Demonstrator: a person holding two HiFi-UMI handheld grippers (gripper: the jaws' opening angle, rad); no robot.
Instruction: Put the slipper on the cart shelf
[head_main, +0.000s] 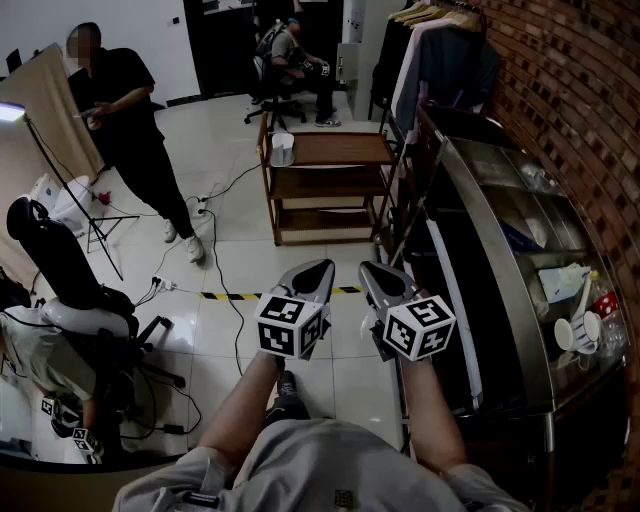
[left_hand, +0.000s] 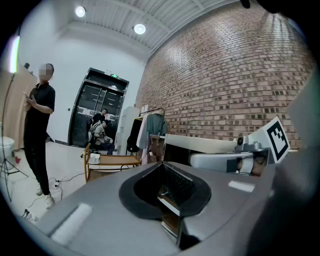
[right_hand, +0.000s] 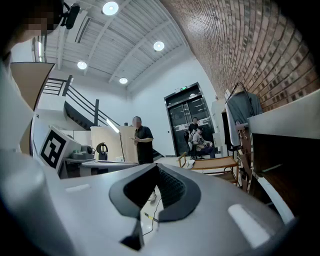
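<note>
From the head view, the left gripper (head_main: 322, 267) and right gripper (head_main: 372, 269) are side by side above the floor, well apart from the wooden cart (head_main: 340, 150), whose top shelf bears a white slipper (head_main: 283, 148) at its left end. The left gripper view shows its jaws together on nothing. The right gripper view likewise shows jaws together, empty.

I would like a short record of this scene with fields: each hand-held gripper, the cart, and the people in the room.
left hand-held gripper: jaws together, nothing held
right hand-held gripper: jaws together, nothing held
cart: wooden, on the floor ahead of both grippers
on the cart: small white thing on the top shelf, too small to identify
people: standing person at the left; seated person beyond the cart
</note>
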